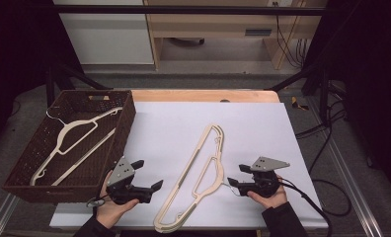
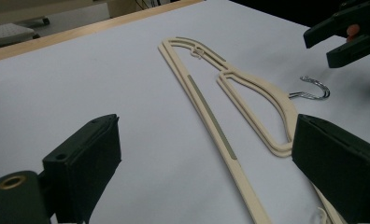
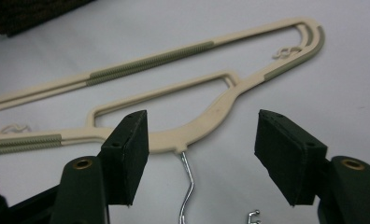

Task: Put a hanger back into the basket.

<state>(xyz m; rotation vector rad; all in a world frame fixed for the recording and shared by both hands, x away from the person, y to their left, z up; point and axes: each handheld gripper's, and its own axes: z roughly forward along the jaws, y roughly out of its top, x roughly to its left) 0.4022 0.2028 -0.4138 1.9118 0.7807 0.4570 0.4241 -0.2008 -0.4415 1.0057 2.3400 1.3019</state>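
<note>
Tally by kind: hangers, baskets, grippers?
Hangers: 2, one on the white sheet, one in the basket
Baskets: 1
Grippers: 2, left gripper, right gripper
Total: 5

- You have two cream hangers: one on the white sheet (image 1: 193,173), one in the basket (image 1: 70,140) at ten o'clock.
- One brown wicker basket (image 1: 127,123).
- Two handheld grippers, left (image 1: 146,175) and right (image 1: 235,175).
</note>
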